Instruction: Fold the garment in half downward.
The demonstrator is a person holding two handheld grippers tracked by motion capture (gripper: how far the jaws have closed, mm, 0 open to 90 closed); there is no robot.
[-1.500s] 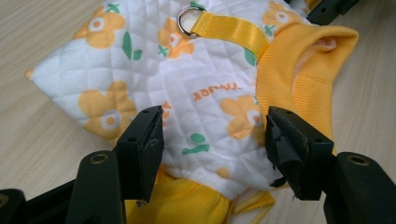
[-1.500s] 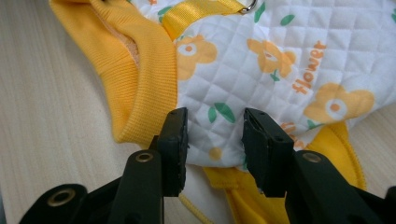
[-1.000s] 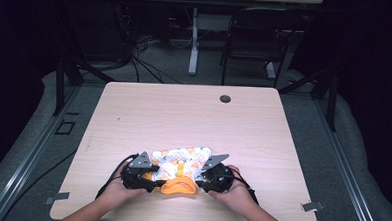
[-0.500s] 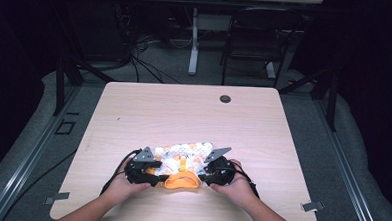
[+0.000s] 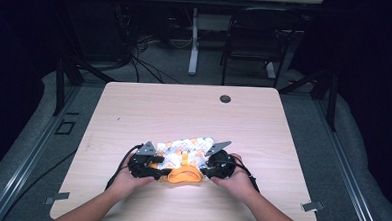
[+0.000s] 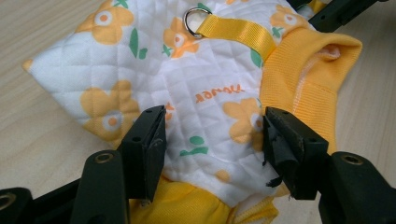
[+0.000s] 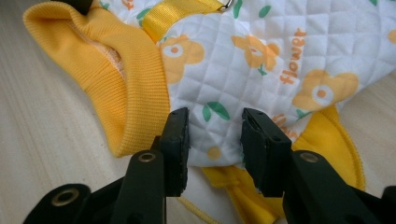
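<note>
This looks like a lab or test room set up for recording, not a home. A plain light-wood desk (image 5: pixel 194 115) stands alone on grey carpet (image 5: pixel 352 162), with a cable grommet (image 5: pixel 225 99) near its far edge. Metal rails (image 5: pixel 26 158) run along the floor on both sides of the desk. Beyond the far edge, loose black cables (image 5: pixel 141 63) trail on the floor beside an empty black chair (image 5: pixel 252 38) and another table's white leg (image 5: pixel 194 40), against dark surroundings
</note>
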